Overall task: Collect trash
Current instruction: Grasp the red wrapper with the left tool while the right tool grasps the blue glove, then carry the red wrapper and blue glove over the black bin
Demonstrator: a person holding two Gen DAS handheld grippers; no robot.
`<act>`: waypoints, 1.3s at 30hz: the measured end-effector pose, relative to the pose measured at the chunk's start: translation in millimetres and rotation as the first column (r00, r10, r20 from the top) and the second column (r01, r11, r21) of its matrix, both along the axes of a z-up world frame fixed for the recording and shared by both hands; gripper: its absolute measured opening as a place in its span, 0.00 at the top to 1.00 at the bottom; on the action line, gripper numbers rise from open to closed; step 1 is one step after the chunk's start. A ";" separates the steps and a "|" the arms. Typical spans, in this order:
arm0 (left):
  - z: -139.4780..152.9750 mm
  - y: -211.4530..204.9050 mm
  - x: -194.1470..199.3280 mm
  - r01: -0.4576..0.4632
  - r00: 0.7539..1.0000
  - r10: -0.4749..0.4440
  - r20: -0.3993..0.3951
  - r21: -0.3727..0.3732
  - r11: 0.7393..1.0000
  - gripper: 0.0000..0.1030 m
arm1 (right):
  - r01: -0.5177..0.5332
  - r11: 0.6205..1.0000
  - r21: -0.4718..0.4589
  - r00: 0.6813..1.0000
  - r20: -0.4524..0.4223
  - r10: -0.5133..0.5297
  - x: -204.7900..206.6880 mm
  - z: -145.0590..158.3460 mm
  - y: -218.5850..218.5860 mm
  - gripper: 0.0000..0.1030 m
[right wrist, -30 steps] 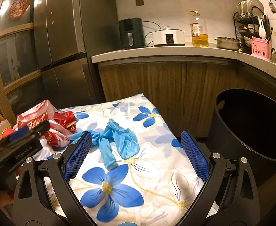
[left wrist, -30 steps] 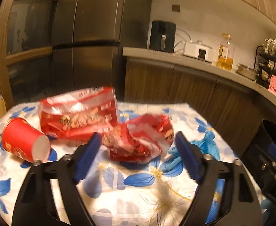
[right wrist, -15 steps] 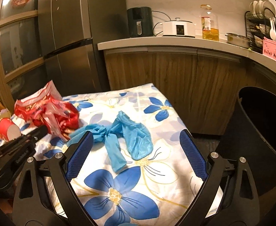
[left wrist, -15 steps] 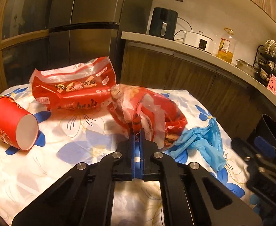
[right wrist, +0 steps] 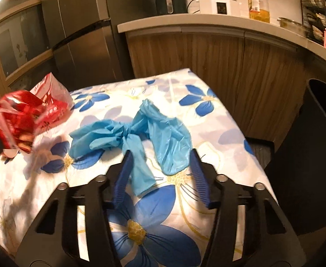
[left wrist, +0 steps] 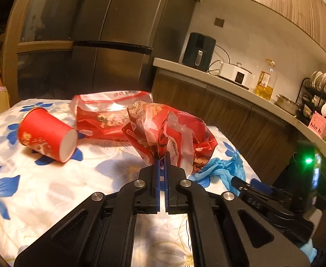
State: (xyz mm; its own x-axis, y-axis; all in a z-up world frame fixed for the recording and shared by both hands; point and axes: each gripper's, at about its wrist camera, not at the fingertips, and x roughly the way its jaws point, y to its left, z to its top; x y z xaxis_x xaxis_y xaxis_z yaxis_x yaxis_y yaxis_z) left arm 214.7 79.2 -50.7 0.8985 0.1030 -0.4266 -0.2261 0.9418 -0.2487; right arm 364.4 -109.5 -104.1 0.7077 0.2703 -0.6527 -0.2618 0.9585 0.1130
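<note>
the left gripper (left wrist: 162,155) was pinched shut on a crumpled red wrapper (left wrist: 169,133), lifted above the flowered counter (left wrist: 40,191). the right gripper (right wrist: 160,155) had just been closing, its jaws still apart around the blue gloves (right wrist: 140,129) lying on the counter.

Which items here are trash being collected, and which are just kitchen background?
Job:
crumpled red wrapper
red snack bag
red paper cup
blue gloves
black bin

Background:
oil bottle
white cooker
dish rack
fridge

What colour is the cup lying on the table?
Red outside, white inside; the cup shows best in the left wrist view.
</note>
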 end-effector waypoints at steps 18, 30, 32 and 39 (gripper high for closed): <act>9.0 3.2 -22.0 -0.023 1.000 0.023 0.009 0.005 1.000 0.98 | -0.091 0.996 0.005 0.992 0.088 0.090 -22.4 23.1 9.0 0.98; 27.1 -6.8 -39.6 -0.018 0.999 0.017 0.048 0.021 1.000 0.98 | -0.070 0.995 0.066 0.977 0.205 0.055 -62.0 73.5 -23.0 0.98; 31.4 -11.1 -42.0 -0.013 0.998 0.011 0.056 0.030 0.999 0.98 | -0.065 0.995 0.078 0.973 0.225 0.046 -68.2 83.7 -30.7 0.98; 49.9 -34.6 -47.3 0.026 0.996 -0.030 0.082 0.053 0.998 0.98 | -0.032 0.995 0.093 0.959 0.283 0.004 -90.3 113.5 -61.0 0.98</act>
